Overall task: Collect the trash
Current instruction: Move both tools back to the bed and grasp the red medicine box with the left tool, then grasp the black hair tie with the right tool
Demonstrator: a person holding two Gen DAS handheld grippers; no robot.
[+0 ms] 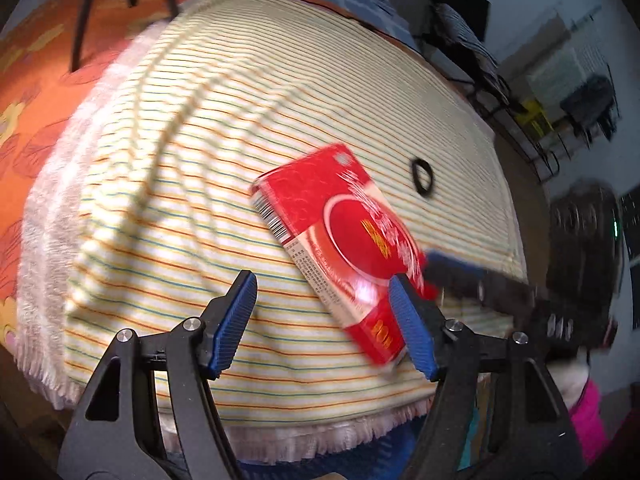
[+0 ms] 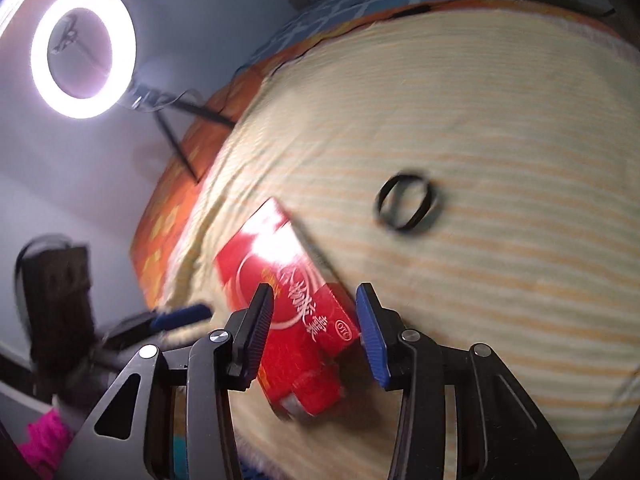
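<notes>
A red cardboard box (image 1: 340, 240) with white print lies tilted near the front edge of a striped cream towel (image 1: 240, 140). My left gripper (image 1: 324, 324) is open and empty, with the box by its right finger. In the right wrist view the box (image 2: 296, 320) sits between the open fingers of my right gripper (image 2: 316, 336), with its near end crumpled. The fingers do not press on it. The right gripper also shows in the left wrist view (image 1: 456, 268), blurred, at the box's right side. A black hair tie (image 1: 422, 178) lies on the towel beyond the box (image 2: 406, 202).
The towel covers an orange flowered sheet (image 1: 36, 112) on a bed. A lit ring light (image 2: 82, 52) on a black stand is at the bed's far side. A rack with clutter (image 1: 568, 92) stands to the right. A pink cloth (image 1: 588, 412) is below the bed's edge.
</notes>
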